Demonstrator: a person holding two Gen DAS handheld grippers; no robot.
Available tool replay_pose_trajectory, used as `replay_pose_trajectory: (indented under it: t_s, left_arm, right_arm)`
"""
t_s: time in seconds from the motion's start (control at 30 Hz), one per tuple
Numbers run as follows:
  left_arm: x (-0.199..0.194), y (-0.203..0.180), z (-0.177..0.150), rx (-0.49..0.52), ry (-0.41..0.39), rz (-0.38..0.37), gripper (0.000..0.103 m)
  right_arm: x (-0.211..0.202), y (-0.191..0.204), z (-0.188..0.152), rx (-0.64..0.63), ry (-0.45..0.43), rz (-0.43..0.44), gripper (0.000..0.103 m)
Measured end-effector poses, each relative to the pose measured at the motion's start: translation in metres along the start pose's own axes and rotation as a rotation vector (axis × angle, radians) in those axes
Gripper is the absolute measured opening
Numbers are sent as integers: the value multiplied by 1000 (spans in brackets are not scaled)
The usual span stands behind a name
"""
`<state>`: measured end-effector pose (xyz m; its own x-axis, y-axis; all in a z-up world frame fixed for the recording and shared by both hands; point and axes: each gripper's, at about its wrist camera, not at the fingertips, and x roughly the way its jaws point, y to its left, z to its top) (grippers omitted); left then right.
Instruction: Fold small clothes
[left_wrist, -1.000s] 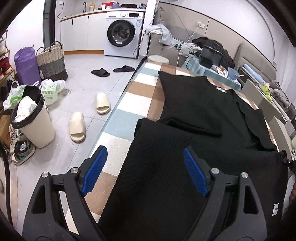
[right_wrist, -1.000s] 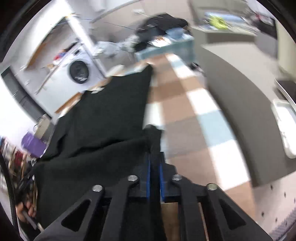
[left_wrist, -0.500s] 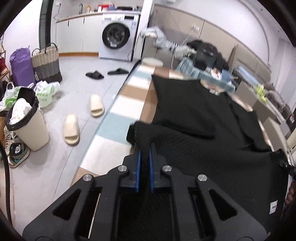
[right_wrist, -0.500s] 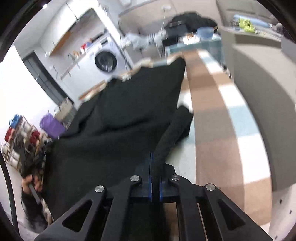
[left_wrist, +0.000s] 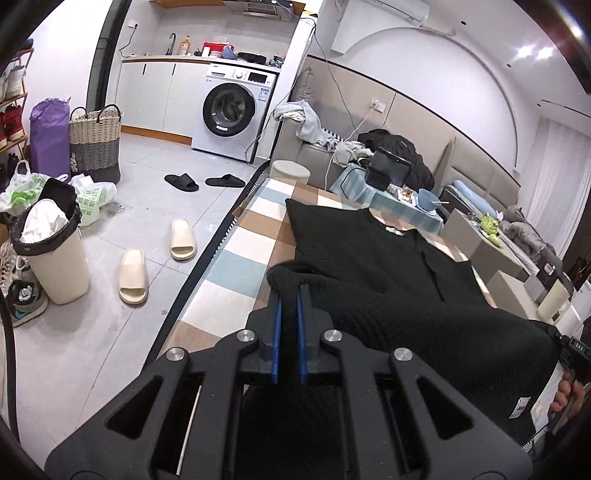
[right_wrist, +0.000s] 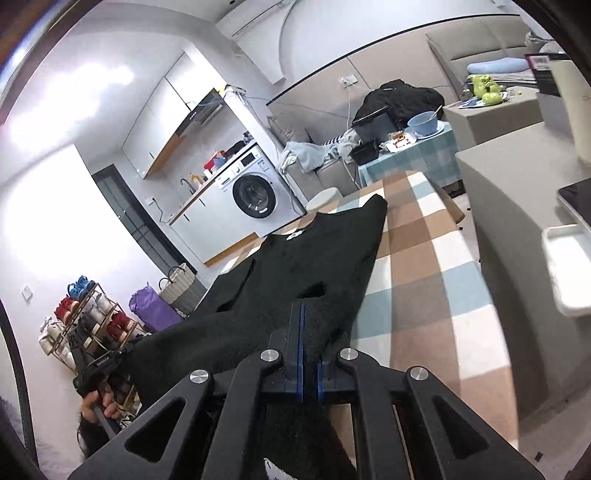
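1. The left gripper (left_wrist: 289, 295) is sitting at lower centre of the left wrist view, its jaws closed tight on a bunched edge of the black garment (left_wrist: 369, 258); the fold is rising between the blue pads (left_wrist: 275, 332).
2. The right gripper (right_wrist: 302, 314) is sitting at lower centre of the right wrist view, its jaws pinched together on another edge of the same black garment (right_wrist: 325, 251), with cloth running down between the fingers.
3. The garment is lying spread along the checked table cover (left_wrist: 236, 266), its near end lifted off the surface by both grips.
4. Only the left wrist view is showing the floor at left: a white bin (left_wrist: 51, 258) with a black liner, cream slippers (left_wrist: 133, 275), black slippers (left_wrist: 181, 182) and a woven basket (left_wrist: 95, 136).
5. Only the right wrist view is showing a shoe rack (right_wrist: 85, 317) at lower left and a white tray (right_wrist: 569, 273) at the right edge.
6. Both views are showing the washing machine (left_wrist: 232, 107) and a blue bowl (right_wrist: 423, 122) on a side table.
7. A hand (right_wrist: 98, 402) is appearing at lower left of the right wrist view, gripping a black handle.
8. Each gripper's black frame is blocking the lower part of its own view.
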<state>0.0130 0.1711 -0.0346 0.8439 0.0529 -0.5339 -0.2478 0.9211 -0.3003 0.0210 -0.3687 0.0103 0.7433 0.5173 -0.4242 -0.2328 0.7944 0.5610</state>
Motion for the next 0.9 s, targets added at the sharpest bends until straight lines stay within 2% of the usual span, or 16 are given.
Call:
replay_pose_trajectory:
  t_s: [0.2, 0.43, 0.53, 0.63, 0.7, 0.73, 0.77, 0.8, 0.83, 0.87, 0.9]
  left_arm:
    - [8, -4, 8, 24, 28, 1, 5]
    - [85, -4, 29, 33, 134, 47, 5]
    - [124, -3, 35, 36, 177, 76, 5]
    - [153, 0, 35, 4, 231, 83, 8]
    - [160, 2, 32, 5, 251, 106, 17]
    - [161, 3, 30, 6, 250, 118, 30]
    - [159, 5, 28, 9, 248, 134, 53]
    - [158, 7, 25, 7, 247, 149, 62]
    - [157, 9, 23, 4, 243, 154, 67]
    - [158, 10, 21, -1, 244, 145, 67]
    - [161, 10, 20, -1, 256, 131, 67]
  right_arm:
    - [-11, 1, 5, 26, -22, -31, 4]
    - [50, 3, 36, 27, 37, -182, 4]
    - [76, -1, 49, 48, 45, -217, 4]
    - [104, -8, 53, 46, 108, -336, 8]
    - [115, -14, 48, 23, 175, -423, 19]
    - [113, -19, 44, 29, 198, -451, 22]
    - [107, -22, 41, 41, 195, -449, 27]
    - [99, -27, 37, 52, 187, -442, 40]
    - [96, -30, 35, 57, 186, -450, 47]
    - [91, -34, 32, 64, 186, -459, 54]
    - [90, -35, 30, 64, 191, -439, 54]
